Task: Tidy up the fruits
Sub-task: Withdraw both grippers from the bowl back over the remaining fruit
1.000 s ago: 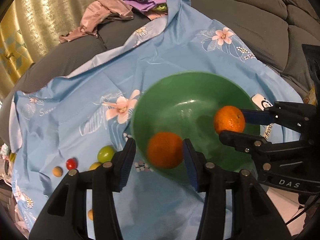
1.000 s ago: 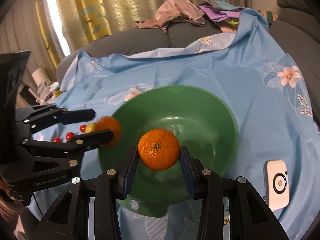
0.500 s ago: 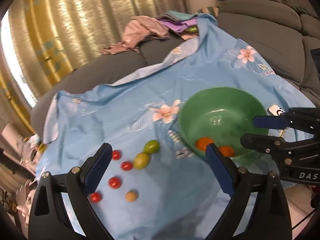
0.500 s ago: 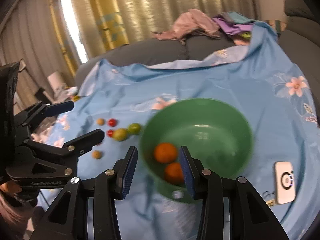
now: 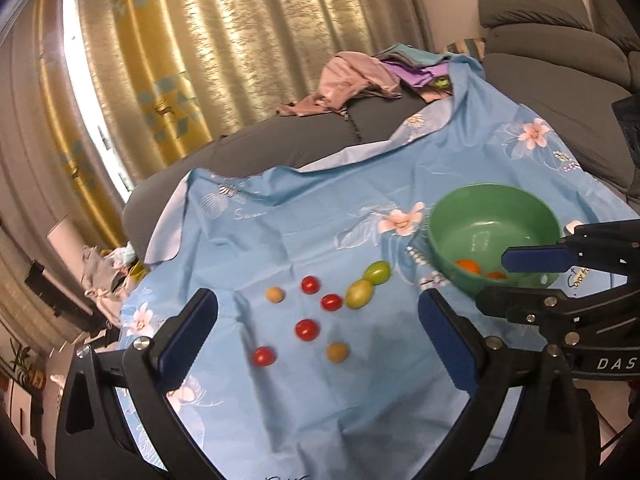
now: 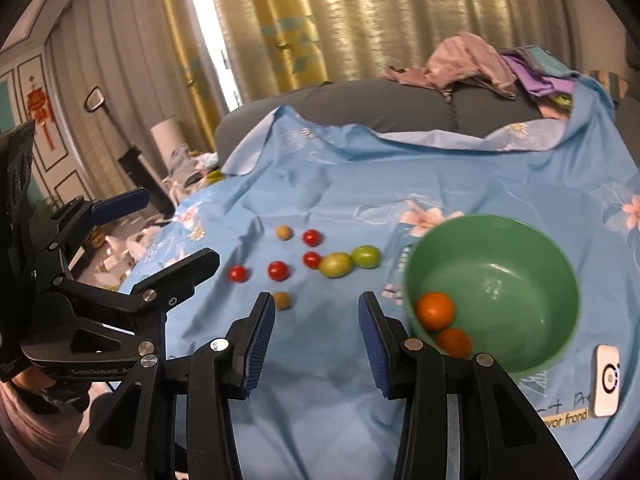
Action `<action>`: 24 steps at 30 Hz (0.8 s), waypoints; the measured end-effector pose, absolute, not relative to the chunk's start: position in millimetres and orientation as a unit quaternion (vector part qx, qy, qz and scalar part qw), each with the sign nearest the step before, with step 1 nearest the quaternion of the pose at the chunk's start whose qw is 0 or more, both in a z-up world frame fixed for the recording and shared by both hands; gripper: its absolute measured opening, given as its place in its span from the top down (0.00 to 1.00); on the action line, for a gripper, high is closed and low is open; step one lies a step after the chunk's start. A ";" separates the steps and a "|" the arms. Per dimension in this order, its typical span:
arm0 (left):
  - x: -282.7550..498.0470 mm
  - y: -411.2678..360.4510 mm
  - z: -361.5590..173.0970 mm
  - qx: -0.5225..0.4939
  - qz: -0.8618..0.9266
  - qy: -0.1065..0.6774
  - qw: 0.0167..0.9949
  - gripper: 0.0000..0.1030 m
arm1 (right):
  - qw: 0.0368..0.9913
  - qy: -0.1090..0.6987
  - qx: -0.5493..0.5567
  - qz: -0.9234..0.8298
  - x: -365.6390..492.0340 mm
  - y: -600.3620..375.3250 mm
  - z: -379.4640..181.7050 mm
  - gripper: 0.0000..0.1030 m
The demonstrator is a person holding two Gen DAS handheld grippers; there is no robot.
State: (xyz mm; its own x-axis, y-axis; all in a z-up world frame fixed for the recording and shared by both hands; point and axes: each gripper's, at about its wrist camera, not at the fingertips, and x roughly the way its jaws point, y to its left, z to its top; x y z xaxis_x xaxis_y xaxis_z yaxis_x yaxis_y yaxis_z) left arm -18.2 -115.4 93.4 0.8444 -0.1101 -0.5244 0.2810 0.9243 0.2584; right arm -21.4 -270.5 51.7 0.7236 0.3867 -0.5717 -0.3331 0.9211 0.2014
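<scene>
Left wrist view: my left gripper [image 5: 316, 332] had just been opening, fingers wide apart with nothing between them, over the loose fruit: red tomatoes [image 5: 307, 329] and green fruits [image 5: 359, 294] on the blue cloth [image 5: 304, 216]. Risk: they're small, round and close together, so a sloppy close could knock neighbours rolling. Right wrist view: my right gripper [image 6: 316, 336] stood narrowly open, empty. Both oranges [image 6: 435, 310] sat in the green bowl [image 6: 560, 272]; bumping its near rim could tip it.

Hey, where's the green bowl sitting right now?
In the right wrist view the green bowl sits on the blue floral cloth at the right, two oranges inside, a white device to its right and two green fruits to its left.
</scene>
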 end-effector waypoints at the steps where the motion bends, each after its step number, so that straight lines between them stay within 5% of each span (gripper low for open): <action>1: -18.4 -111.3 93.3 0.161 -0.101 0.261 0.946 0.02 | 0.927 0.317 0.040 0.197 -21.0 -266.7 52.3 0.57; 10: -15.1 -73.1 80.7 0.132 -0.079 0.281 0.947 0.01 | 0.919 0.332 0.020 0.210 -15.5 -237.5 52.4 0.57; 24: 0.7 10.9 2.6 0.020 -0.082 0.416 0.906 0.01 | 0.891 0.408 0.024 0.198 11.8 -225.1 3.8 0.57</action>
State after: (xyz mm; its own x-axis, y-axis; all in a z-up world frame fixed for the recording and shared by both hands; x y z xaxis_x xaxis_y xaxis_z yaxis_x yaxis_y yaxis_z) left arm 0.7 10.9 2.6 0.6414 -0.1315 -0.7559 0.1640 0.9859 -0.0323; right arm 11.8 -225.1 3.8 0.5888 0.3729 -0.7172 -0.3336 0.9203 0.2046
